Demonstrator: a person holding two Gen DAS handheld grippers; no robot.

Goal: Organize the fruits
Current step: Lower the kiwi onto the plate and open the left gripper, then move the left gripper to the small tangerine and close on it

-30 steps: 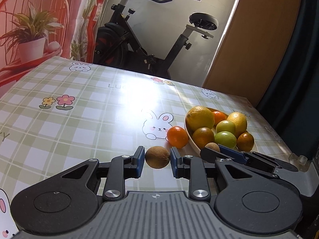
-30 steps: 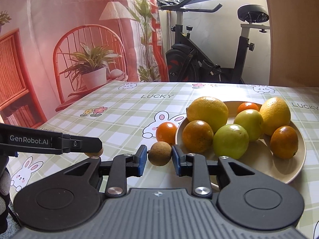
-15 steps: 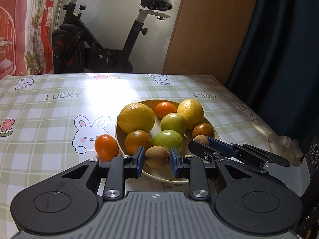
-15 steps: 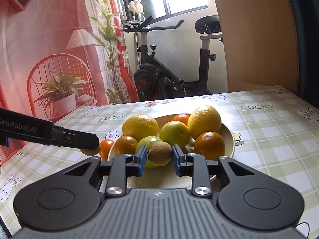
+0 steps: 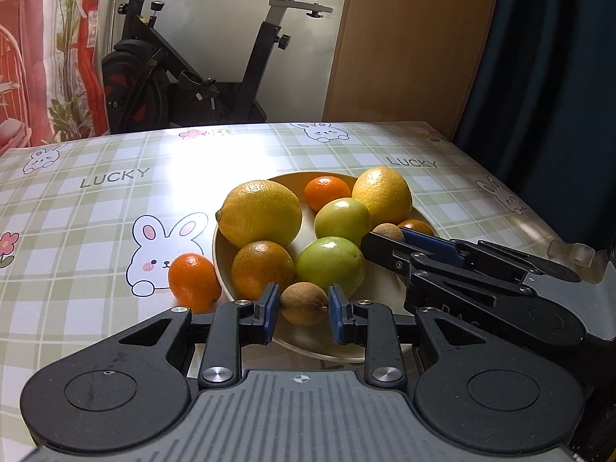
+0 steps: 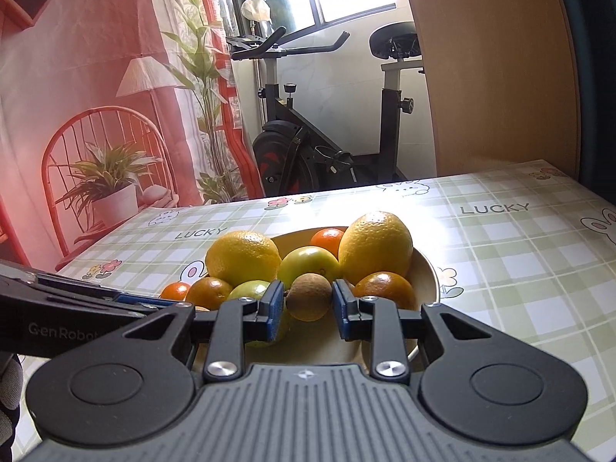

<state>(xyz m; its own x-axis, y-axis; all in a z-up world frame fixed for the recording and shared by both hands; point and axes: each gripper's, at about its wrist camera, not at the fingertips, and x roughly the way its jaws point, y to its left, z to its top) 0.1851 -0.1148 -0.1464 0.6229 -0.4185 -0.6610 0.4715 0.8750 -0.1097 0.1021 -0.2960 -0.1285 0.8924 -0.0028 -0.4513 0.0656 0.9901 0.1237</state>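
A cream plate [image 5: 385, 296] on the checked tablecloth holds two big yellow citrus [image 5: 260, 213], two green fruits [image 5: 330, 265] and several oranges. My left gripper [image 5: 303, 306] is shut on a brown kiwi [image 5: 303, 303] over the plate's near rim. My right gripper [image 6: 309, 304] is shut on a second brown kiwi [image 6: 309, 297] over the plate; it also shows in the left wrist view [image 5: 387, 231] at the plate's right side. One small orange [image 5: 193, 282] lies on the cloth just left of the plate.
The tablecloth [image 5: 96, 200] has rabbit and LUCKY prints. An exercise bike [image 5: 192, 77] stands beyond the far table edge, with a wooden panel [image 5: 404, 46] and a dark curtain to the right. A clear plastic corner guard [image 5: 573, 250] marks the table's right corner.
Both grippers have carried their kiwis from the cloth to above the plate. In the last half second they moved a little closer to the fruit pile.
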